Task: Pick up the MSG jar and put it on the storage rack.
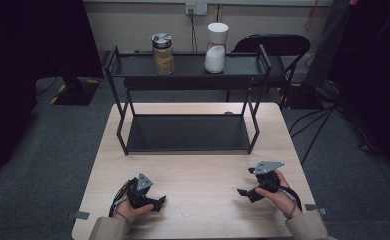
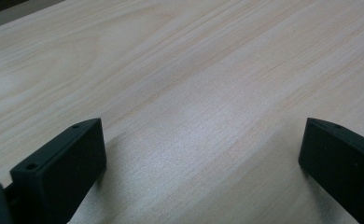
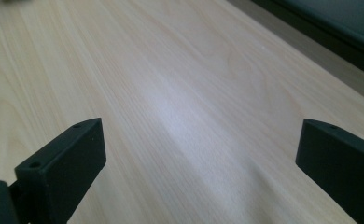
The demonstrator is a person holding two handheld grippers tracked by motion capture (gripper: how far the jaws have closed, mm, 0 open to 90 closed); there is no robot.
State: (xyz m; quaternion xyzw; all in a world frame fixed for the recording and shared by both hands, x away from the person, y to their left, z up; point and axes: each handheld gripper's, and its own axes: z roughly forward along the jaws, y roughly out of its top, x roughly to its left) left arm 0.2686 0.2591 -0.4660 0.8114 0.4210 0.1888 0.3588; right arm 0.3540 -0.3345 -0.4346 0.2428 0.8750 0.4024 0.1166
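Resting on pale grained wooden table [image 1: 203, 175], left gripper [image 1: 159, 201], right gripper [image 1: 244, 192] (blocky black jaws spread, nothing grasped)

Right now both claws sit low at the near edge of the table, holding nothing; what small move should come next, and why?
Probably lift the right claw and carry it forward toward the white jar on the rack's top shelf. Both claws are open and empty over bare table, the left claw too, and the white jar and the brown jar stand far off.
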